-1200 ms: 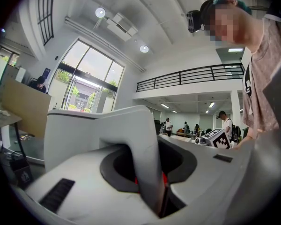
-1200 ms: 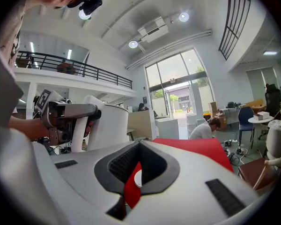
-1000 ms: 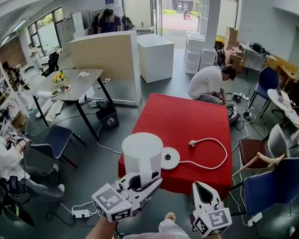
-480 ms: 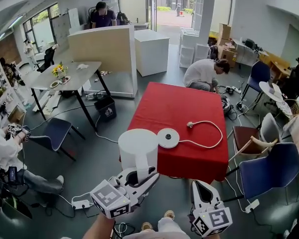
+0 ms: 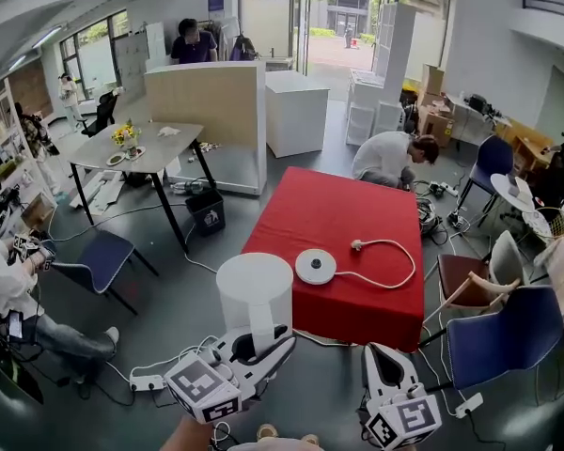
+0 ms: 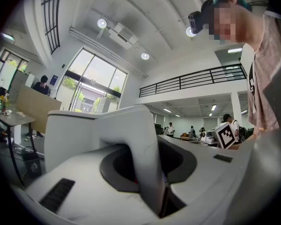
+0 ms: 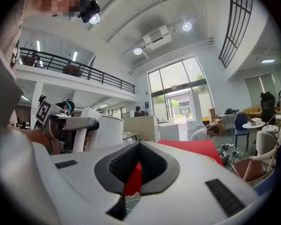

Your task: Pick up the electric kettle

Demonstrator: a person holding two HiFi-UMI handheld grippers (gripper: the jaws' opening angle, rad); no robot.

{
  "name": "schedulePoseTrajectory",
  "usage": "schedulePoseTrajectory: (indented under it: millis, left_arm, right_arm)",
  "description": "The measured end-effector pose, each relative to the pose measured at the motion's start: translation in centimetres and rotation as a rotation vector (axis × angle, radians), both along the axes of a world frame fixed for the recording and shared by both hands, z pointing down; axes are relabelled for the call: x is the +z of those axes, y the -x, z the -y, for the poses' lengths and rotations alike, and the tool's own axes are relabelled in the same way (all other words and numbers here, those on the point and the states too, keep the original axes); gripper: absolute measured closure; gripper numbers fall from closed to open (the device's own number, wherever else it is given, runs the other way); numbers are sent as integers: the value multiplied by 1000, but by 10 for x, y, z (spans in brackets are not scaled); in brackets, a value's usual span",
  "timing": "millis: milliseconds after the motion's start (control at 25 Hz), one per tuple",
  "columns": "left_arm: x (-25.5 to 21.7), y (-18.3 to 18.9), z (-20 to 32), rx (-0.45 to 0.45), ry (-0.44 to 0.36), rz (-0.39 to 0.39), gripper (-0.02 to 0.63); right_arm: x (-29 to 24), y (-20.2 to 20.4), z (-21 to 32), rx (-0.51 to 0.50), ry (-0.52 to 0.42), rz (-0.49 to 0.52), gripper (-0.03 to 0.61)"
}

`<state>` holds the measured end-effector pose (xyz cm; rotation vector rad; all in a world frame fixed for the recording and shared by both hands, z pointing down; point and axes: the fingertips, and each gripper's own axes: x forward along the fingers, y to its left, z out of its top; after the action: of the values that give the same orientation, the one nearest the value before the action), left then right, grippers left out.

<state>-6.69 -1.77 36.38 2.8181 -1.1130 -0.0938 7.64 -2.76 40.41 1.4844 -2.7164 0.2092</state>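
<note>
White electric kettle [image 5: 255, 294], left gripper [image 5: 263, 338] clamped on its handle; right gripper [image 5: 378, 350] closed, empty.

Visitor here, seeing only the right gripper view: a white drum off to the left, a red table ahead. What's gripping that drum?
Observer: The left tool; its own view shows its jaws closed on the kettle's handle.
Operator: Is it standing on the table?
Observer: No. The head view shows it held up off the red table, by its near-left corner.
Operator: What's on the table, then?
Observer: Only the kettle's round base and its white cord.
</note>
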Motion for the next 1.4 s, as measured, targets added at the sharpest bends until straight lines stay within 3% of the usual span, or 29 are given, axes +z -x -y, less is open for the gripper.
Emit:
schedulePoseTrajectory:
  millis: [600,1400]
  left_arm:
    - [-9,2,-51,-107,-40,0,514]
    - [-3,-7,-56,-74,-25,-17,514]
  right_arm:
    - [-10,-23,-18,-57,-28,-18,560]
    - [-9,-17,-22,-45,-35,10,561]
